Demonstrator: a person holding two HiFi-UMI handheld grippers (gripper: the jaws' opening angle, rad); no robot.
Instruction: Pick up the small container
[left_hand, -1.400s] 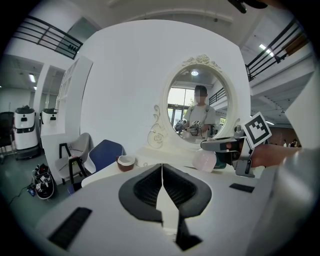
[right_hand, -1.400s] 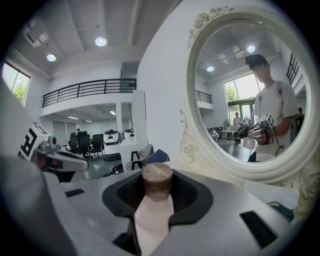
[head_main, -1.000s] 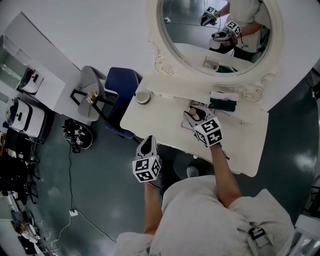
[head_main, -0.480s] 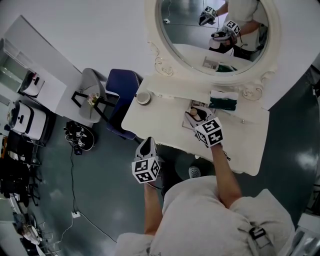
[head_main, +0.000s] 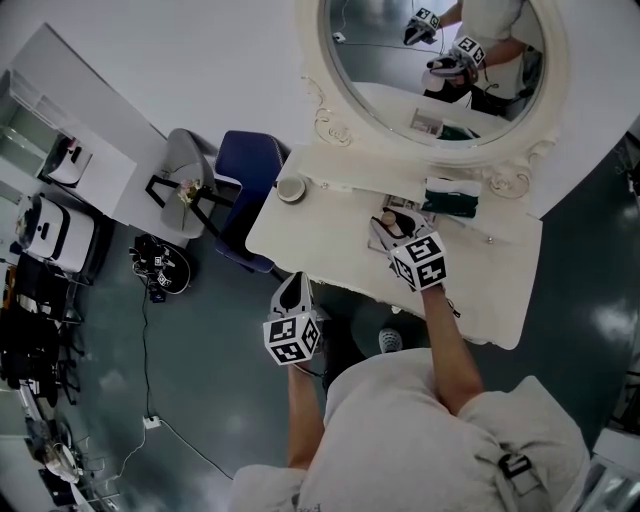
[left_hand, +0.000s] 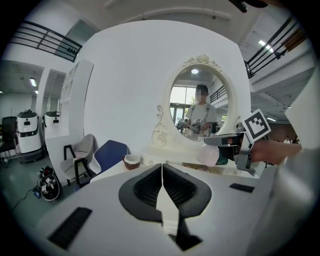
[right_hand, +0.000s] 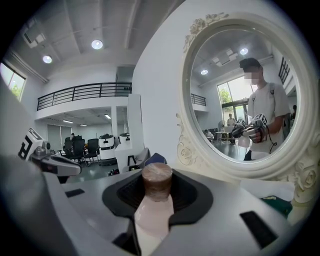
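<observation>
Dresser (head_main: 322, 238) bears bowl (head_main: 291, 188), green item (head_main: 447, 203) near container (right_hand: 153, 212)

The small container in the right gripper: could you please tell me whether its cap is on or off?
On: a brown cap sits atop the pale pink container, which is clamped in the right gripper.

The right arm (head_main: 447, 345) is stretching forward, and the right gripper (head_main: 388, 226) at its end is pointing away from the body, its fingers (right_hand: 192, 195) clamping the small container (right_hand: 157, 181) between them. The left gripper (head_main: 295, 288) is hovering nearer the body on the left arm (head_main: 300, 425), its fingers (left_hand: 142, 189) pressing together with nothing between them
</observation>
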